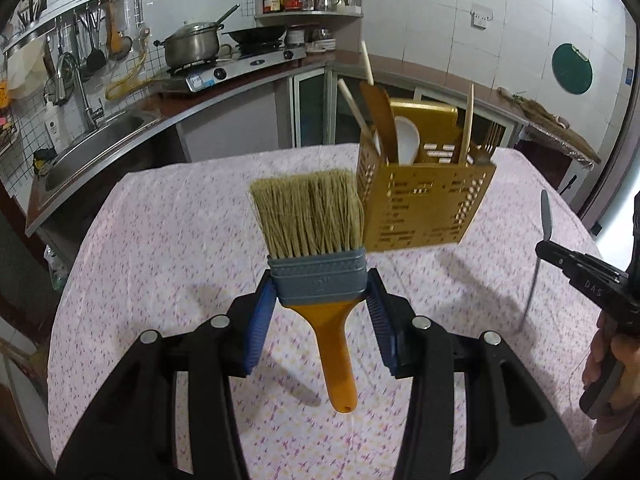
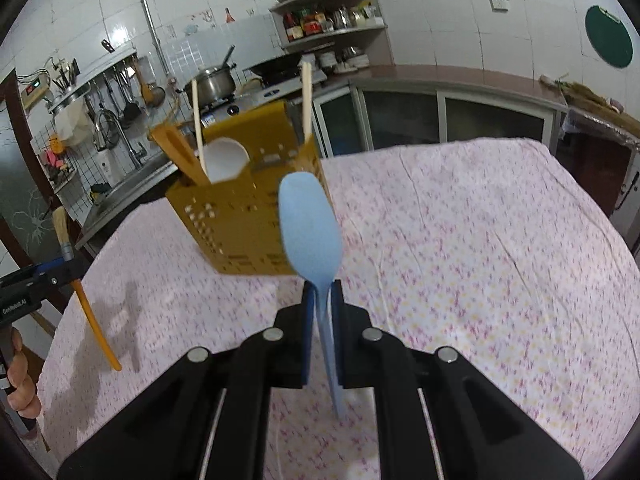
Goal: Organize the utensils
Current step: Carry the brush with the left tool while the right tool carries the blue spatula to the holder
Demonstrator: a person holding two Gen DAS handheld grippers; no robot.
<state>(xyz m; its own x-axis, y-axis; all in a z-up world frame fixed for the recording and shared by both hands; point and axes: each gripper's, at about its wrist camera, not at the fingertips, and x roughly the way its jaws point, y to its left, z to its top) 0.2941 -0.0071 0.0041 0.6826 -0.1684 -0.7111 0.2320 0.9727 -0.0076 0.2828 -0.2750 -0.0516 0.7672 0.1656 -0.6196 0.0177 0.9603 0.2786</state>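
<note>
Now, caddy (image 1: 424,208): gold, perforated, on the bench (image 1: 168,240); holds a white spoon (image 1: 408,140), wooden spatula (image 1: 378,116), chopsticks (image 1: 466,124), fork (image 1: 490,140).
Left claw (image 1: 322,292): clamped on brush (image 1: 316,240), just before the caddy.
Right claw (image 2: 322,300): clamped on blue spoon (image 2: 310,228), beside the caddy.

Your left gripper (image 1: 322,304) points down at a slant over the table, its blue pads (image 1: 262,312) clamped on a brush. Your right gripper (image 2: 322,300) tilts down too, jaws nearly shut on a thin spoon handle. Your right hand (image 1: 612,364), probably bare, wraps its grip
</note>
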